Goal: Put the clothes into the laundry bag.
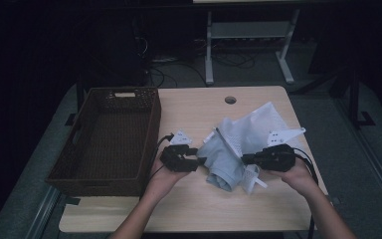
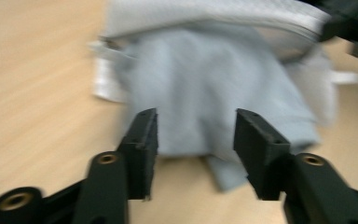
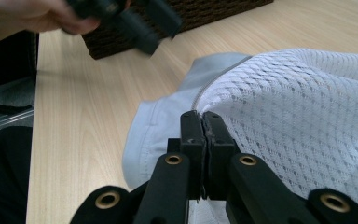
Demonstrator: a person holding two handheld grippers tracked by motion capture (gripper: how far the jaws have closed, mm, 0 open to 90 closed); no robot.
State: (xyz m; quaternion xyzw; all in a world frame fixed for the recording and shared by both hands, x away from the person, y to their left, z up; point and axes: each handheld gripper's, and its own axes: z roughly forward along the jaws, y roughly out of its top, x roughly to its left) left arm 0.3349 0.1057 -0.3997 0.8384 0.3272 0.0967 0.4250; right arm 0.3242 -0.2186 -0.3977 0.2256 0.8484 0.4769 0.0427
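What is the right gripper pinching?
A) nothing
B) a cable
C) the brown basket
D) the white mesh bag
D: in the right gripper view, the right gripper has its jaws pressed together on the edge of the white mesh bag, beside the zip.

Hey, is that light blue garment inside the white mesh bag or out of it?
Partly out: the light blue garment spills from the white mesh bag mouth onto the table, bunched.

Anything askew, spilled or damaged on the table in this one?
Nothing looks damaged or spilled. The pale blue garment hangs halfway out of the white mesh bag, crumpled on the table, which fits the work in hand. The right gripper pinches the bag's edge; the left gripper is open beside the garment. The wicker basket sits square.
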